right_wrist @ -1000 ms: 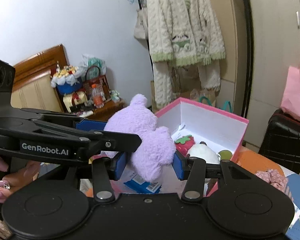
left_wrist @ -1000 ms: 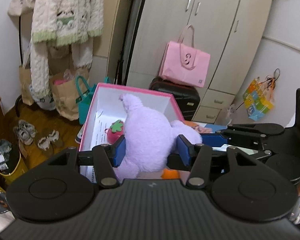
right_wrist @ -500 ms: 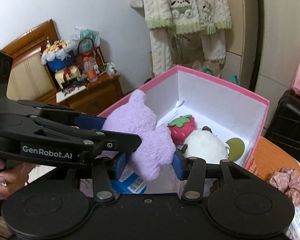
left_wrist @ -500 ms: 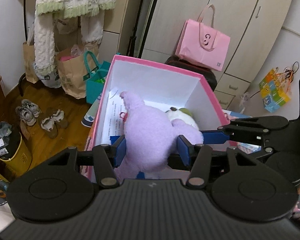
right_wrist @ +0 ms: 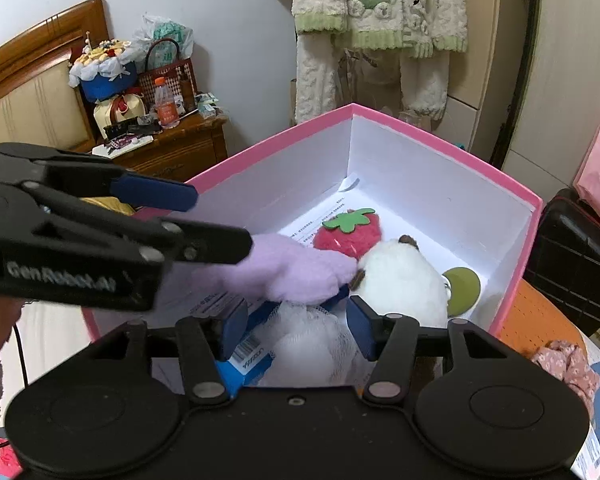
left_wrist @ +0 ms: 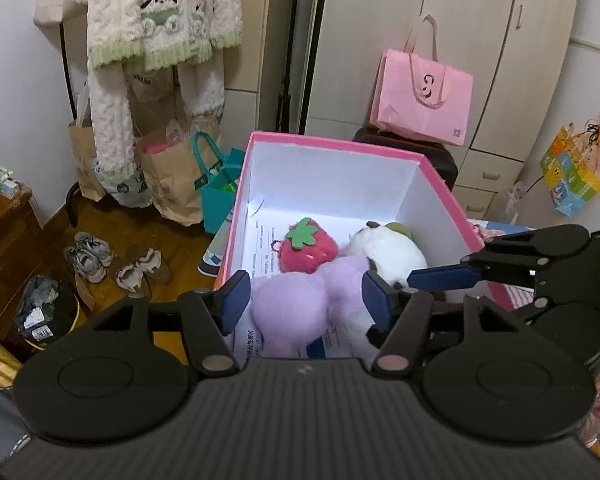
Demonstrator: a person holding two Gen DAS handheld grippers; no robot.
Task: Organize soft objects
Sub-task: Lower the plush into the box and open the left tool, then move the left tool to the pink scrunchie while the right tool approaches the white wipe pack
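The purple plush (left_wrist: 300,304) (right_wrist: 292,268) lies on the papers in the open pink box (left_wrist: 332,142) (right_wrist: 440,136), against a red strawberry plush (left_wrist: 308,246) (right_wrist: 348,232) and a white plush (left_wrist: 388,252) (right_wrist: 404,280). My left gripper (left_wrist: 306,300) (right_wrist: 222,222) straddles it with its jaws opening, and the pads no longer squeeze it. My right gripper (right_wrist: 296,320) (left_wrist: 436,268) is also opening. The purple plush sits beyond its fingertips, and a white mesh bundle (right_wrist: 304,340) shows below between its fingers.
A blue packet (right_wrist: 244,364) lies at the box's near end. A black suitcase (right_wrist: 572,256) and a pink bag (left_wrist: 420,100) stand behind the box, shoes (left_wrist: 88,256) and paper bags (left_wrist: 168,176) on the floor to its left. A floral scrunchie (right_wrist: 564,364) lies at right.
Both grippers came down over the box with the purple plush, then their jaws widened. The plush slipped out of both grips and now rests on the box floor.
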